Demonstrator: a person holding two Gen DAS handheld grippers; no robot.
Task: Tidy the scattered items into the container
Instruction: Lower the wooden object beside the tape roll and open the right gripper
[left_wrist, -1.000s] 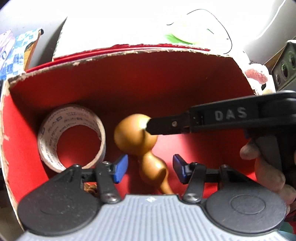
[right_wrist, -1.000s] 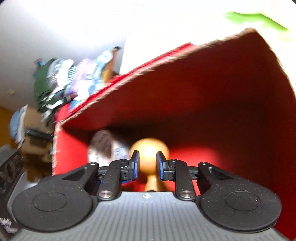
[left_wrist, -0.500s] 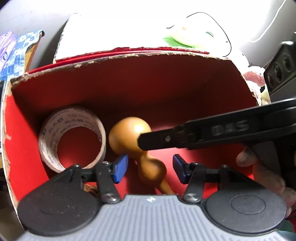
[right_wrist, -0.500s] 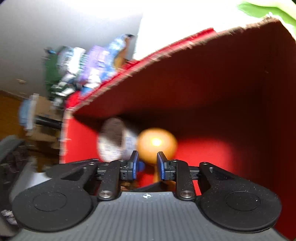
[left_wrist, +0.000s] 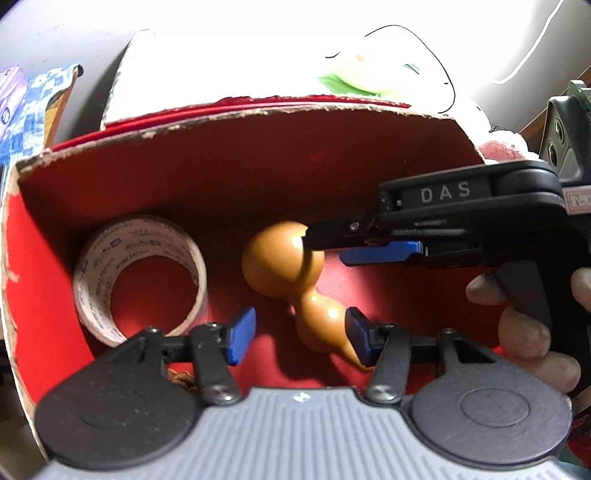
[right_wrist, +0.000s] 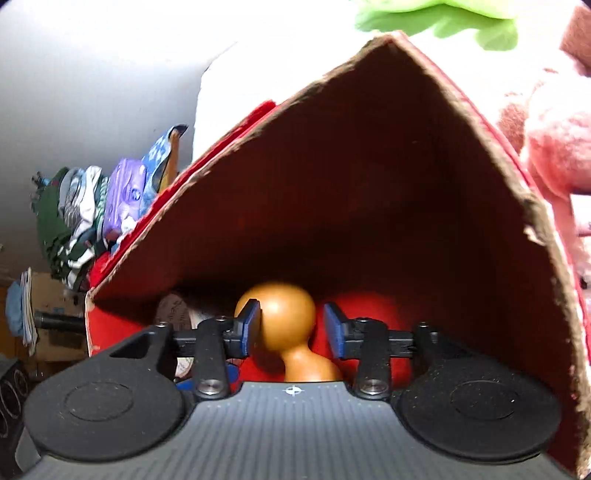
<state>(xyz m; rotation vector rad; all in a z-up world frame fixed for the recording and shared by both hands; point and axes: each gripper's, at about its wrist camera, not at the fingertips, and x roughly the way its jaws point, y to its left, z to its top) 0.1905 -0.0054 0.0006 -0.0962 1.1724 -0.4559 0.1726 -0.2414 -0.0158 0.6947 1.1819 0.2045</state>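
Two things lie on the floor of the red-lined cardboard box (left_wrist: 236, 155): a glossy orange-brown wooden gourd (left_wrist: 284, 266) and a roll of printed packing tape (left_wrist: 140, 273) standing on edge to its left, near the gourd but apart from it. My left gripper (left_wrist: 299, 336) hangs over the near end of the box with its blue-padded fingers spread wide; the gourd's small bulb sits between them, close to the right pad, though I cannot tell whether it touches. My right gripper (left_wrist: 328, 247) reaches in from the right, its fingers parted on either side of the gourd's big bulb. From the right wrist view, the right gripper (right_wrist: 291, 328) shows the bulb (right_wrist: 277, 314) against the left pad with a clear gap to the right pad. Beyond the box's right wall sits a pink plush toy (right_wrist: 554, 147).
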